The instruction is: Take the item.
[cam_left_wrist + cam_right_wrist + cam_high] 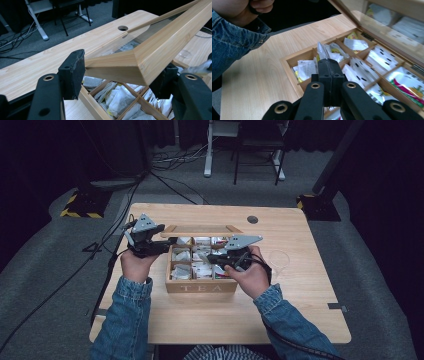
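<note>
The wooden tea box (201, 287) sits in the middle of the table (300, 310) with its long side running left to right, and its lid (160, 50) is tipped up and back, with the left gripper (120, 75) squeezing the lid's front corner between its pads. The right gripper (331, 72) hangs over the box's little compartments with its jaws pressed together, and a tea bag (325, 51) pokes up just past the tips. I can't tell if the bag is pinched, because the jaws hide its bottom.

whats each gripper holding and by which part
Left gripper clamps the tea box lid by its front corner; right gripper pinches a tea bag's lower edge.
</note>
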Action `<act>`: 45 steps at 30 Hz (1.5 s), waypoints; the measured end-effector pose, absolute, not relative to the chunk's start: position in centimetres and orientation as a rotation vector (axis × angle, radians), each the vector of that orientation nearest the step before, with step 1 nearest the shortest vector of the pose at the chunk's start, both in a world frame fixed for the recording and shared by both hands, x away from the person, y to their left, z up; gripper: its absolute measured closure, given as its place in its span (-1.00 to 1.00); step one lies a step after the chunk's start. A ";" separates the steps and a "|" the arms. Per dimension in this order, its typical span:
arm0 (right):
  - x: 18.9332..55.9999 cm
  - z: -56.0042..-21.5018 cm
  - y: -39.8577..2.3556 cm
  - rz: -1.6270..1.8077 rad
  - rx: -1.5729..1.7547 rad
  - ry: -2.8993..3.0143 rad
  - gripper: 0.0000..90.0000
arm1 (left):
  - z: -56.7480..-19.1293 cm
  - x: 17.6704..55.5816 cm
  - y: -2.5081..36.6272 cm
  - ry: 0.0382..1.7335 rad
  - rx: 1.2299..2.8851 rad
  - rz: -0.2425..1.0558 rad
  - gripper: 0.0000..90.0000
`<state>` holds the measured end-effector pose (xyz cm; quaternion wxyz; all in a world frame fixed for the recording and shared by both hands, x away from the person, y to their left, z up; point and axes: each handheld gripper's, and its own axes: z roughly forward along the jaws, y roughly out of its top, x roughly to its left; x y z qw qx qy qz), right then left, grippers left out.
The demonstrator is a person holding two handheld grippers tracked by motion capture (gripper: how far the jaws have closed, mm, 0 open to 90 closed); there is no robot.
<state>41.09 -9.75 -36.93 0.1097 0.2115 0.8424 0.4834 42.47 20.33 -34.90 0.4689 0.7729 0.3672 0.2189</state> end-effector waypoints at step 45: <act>41.4 -35.3 -20.4 1.357 0.902 2.258 1.00 | -34.9 42.6 20.4 0.898 1.897 0.530 -0.18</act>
